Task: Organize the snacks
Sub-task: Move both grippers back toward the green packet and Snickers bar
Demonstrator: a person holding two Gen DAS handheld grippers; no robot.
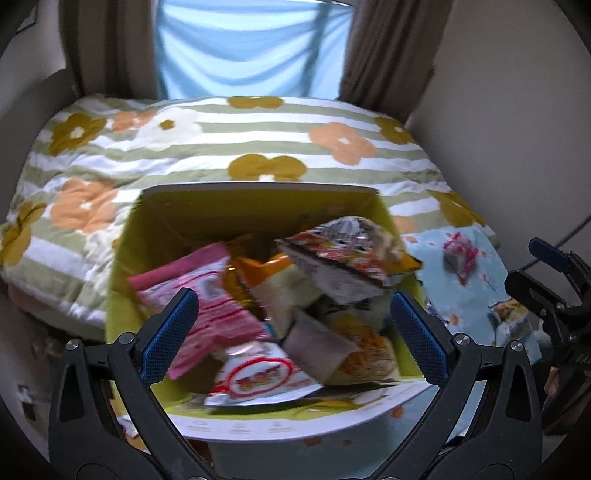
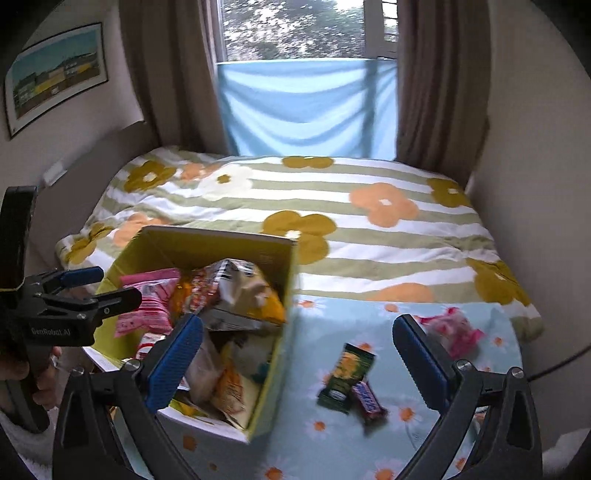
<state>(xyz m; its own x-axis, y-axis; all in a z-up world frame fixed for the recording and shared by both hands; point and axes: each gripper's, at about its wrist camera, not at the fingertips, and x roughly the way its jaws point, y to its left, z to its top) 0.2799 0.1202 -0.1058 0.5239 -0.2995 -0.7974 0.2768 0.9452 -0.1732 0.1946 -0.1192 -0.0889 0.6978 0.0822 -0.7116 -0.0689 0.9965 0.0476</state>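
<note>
The yellow-green cardboard box (image 2: 273, 354), heaped with packets, sits at the bed's (image 2: 369, 236) near edge. A green wrapper (image 2: 345, 376) and brown bar (image 2: 369, 402) lie beside it. Both claws, left (image 1: 293, 332) and right (image 2: 297, 358), gape empty; the right should probably drop squarely over the wrapper.

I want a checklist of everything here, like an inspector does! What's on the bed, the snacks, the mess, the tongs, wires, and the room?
Surface: bed with flowered striped quilt; light blue daisy cloth over the near end.
Job's things: yellow-lined box piled with snack packets, pink packet among them. Still out on the cloth: green packet, chocolate bar, pink wrapped snack.
Clutter: nothing seen.
Tongs: left tongs open over the box, empty; right tongs open, empty, above the cloth.
Cables: one thin dark cable at the right edge.
Surroundings: window, brown curtains, blue fabric across it, framed picture on the wall.
</note>
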